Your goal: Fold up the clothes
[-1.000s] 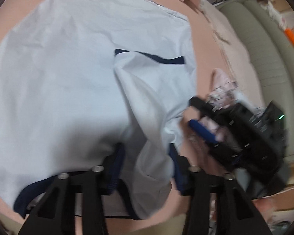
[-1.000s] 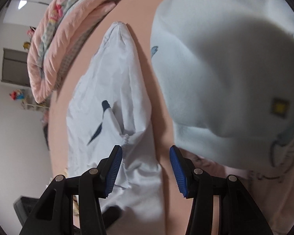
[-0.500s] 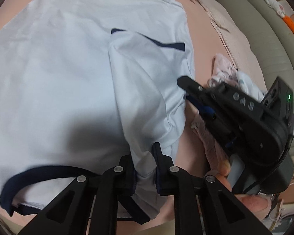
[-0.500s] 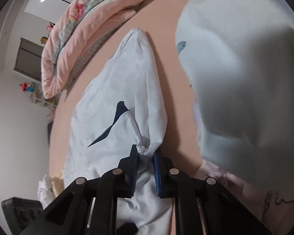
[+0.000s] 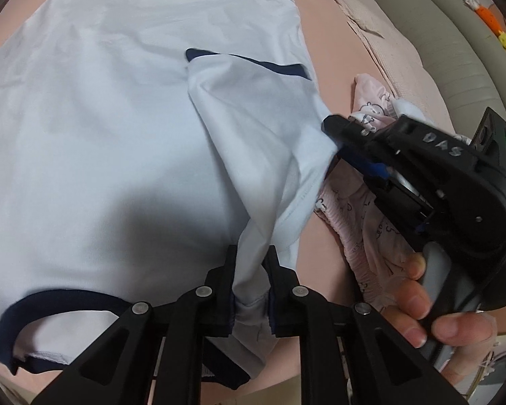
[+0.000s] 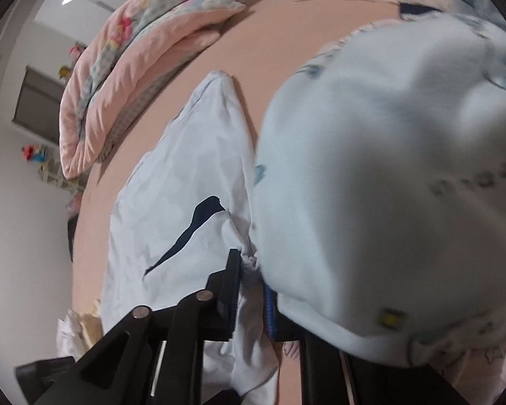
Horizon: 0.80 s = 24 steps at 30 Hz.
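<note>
A pale blue T-shirt (image 5: 118, 118) with a navy collar (image 5: 50, 303) and a navy sleeve band (image 5: 253, 62) lies spread on the pink bed sheet (image 5: 337, 50). My left gripper (image 5: 251, 270) is shut on a raised fold of it near the collar. In the left wrist view my right gripper (image 5: 337, 145) pinches the shirt's side edge, and the cloth is pulled taut towards it. In the right wrist view the right gripper (image 6: 251, 280) has its jaws opening, with bunched shirt (image 6: 185, 185) cloth still filling the gap between them.
A pink printed garment (image 5: 371, 236) lies under the right gripper. A whitish-blue garment heap (image 6: 388, 168) looms blurred close to the right camera. A folded quilt (image 6: 135, 67) lies at the bed's far side. A beige padded edge (image 5: 455, 50) runs along the right. A person's hand (image 5: 438, 314) holds the right gripper.
Both grippers have gone from open to closed on the shirt. The right gripper moved in to the shirt's side edge, and its jaws now stand a little wider. The fold has lifted.
</note>
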Each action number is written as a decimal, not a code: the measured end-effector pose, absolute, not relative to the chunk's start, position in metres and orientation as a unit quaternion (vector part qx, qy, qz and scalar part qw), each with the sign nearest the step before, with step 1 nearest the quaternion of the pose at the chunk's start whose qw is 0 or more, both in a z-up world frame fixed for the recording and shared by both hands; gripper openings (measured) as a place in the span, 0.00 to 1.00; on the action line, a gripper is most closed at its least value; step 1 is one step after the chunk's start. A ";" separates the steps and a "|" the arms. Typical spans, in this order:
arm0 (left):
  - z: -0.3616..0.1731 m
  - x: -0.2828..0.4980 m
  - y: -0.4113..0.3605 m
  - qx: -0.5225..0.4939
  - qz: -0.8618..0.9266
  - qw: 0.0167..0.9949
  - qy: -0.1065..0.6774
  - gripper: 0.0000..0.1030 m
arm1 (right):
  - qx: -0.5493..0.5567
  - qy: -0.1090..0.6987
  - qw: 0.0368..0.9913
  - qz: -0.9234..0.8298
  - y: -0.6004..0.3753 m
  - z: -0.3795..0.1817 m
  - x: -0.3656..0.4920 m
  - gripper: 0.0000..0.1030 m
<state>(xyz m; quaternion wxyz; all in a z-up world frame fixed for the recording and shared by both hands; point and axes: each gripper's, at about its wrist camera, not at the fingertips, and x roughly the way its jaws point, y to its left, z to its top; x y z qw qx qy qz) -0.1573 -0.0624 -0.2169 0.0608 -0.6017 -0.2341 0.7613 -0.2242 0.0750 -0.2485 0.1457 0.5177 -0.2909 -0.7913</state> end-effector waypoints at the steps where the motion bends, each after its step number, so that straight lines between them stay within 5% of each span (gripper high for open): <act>1: -0.214 -0.157 -0.062 -0.601 0.763 0.062 -0.230 0.17 | 0.520 -0.298 0.145 -0.787 0.078 -0.247 -0.223 0.38; 2: -0.210 -0.156 -0.063 -0.598 0.767 0.062 -0.225 0.20 | 0.520 -0.302 0.149 -0.785 0.079 -0.244 -0.221 0.46; 4: -0.202 -0.155 -0.065 -0.590 0.775 0.064 -0.218 0.46 | 0.519 -0.307 0.156 -0.782 0.082 -0.238 -0.216 0.51; 6: -0.192 -0.154 -0.068 -0.581 0.782 0.065 -0.215 0.58 | 0.514 -0.297 0.154 -0.790 0.081 -0.229 -0.207 0.53; 19: -0.181 -0.183 -0.101 -0.559 0.778 0.062 -0.281 0.63 | 0.515 -0.334 0.125 -0.779 0.083 -0.230 -0.150 0.61; 24: -0.184 -0.209 -0.092 -0.563 0.791 0.052 -0.235 0.64 | 0.501 -0.440 0.123 -0.735 0.094 -0.254 -0.129 0.61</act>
